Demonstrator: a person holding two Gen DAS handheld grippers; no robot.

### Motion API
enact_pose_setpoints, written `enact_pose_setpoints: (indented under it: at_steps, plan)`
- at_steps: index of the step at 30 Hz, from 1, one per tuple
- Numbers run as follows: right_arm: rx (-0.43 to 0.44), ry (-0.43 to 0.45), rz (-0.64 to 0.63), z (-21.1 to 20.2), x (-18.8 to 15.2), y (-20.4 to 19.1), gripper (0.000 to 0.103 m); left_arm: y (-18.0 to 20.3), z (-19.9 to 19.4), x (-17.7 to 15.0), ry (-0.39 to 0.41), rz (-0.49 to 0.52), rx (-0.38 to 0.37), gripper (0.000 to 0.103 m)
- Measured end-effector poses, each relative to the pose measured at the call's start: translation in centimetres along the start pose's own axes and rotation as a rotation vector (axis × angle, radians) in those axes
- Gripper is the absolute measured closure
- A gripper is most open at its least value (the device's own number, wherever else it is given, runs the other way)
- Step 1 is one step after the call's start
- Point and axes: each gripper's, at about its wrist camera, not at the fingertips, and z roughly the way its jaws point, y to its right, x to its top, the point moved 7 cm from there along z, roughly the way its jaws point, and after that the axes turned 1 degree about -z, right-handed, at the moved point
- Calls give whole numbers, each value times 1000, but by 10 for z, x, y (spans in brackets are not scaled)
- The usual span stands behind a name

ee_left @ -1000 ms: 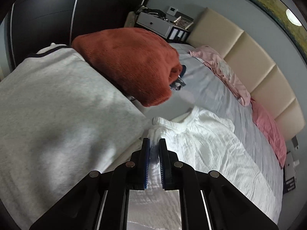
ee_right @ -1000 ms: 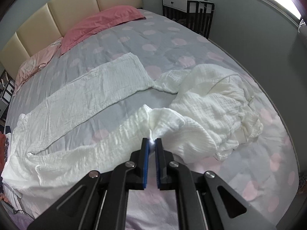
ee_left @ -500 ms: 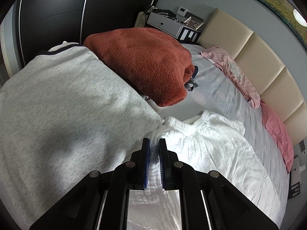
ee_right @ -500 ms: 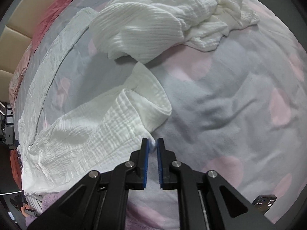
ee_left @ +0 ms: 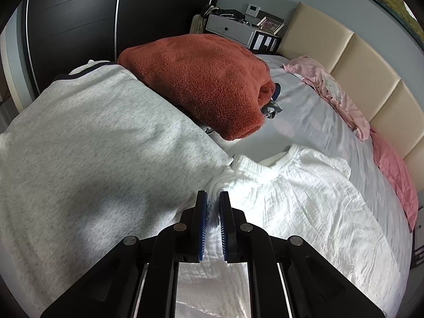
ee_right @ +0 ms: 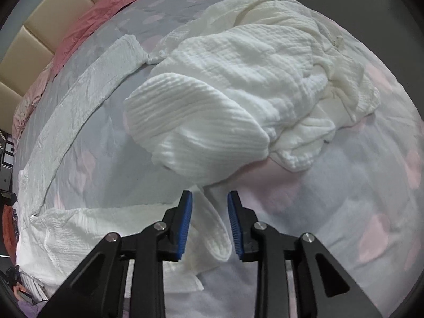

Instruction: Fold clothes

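On the bed (ee_right: 331, 190), white trousers (ee_right: 79, 228) spread flat, left gripper (ee_left: 212, 198) pinched on their waist beside a grey sweater (ee_left: 92, 145) and rust blanket (ee_left: 206, 84), right gripper (ee_right: 210, 197) opening over a released trouser cuff (ee_right: 212, 228), crumpled white top (ee_right: 265, 79) seen only from the right wrist.

The white trousers (ee_right: 79, 228) are lying flat on the bed, crinkly and soft, with one long leg (ee_right: 87, 79) stretching out. The other leg's end (ee_right: 212, 228) is lying folded back. A second white piece (ee_right: 251, 84) is sitting crumpled beside them.
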Motion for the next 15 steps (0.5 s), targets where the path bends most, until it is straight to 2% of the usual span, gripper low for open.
enact_pose_setpoints:
  at_steps: [3, 5, 9, 15]
  plan:
    - [23, -35, 0, 17, 0, -6, 77, 1, 1, 0, 0, 3, 13, 93]
    - [11, -23, -47, 17, -2, -13, 97, 2, 1, 0, 3, 8, 21, 93]
    - [-29, 48, -147, -7, 0, -29, 100, 6, 6, -1, 3, 25, 46, 93]
    - [-52, 202, -153, -60, 48, -33, 100, 12, 12, -4, -8, 53, 64, 93]
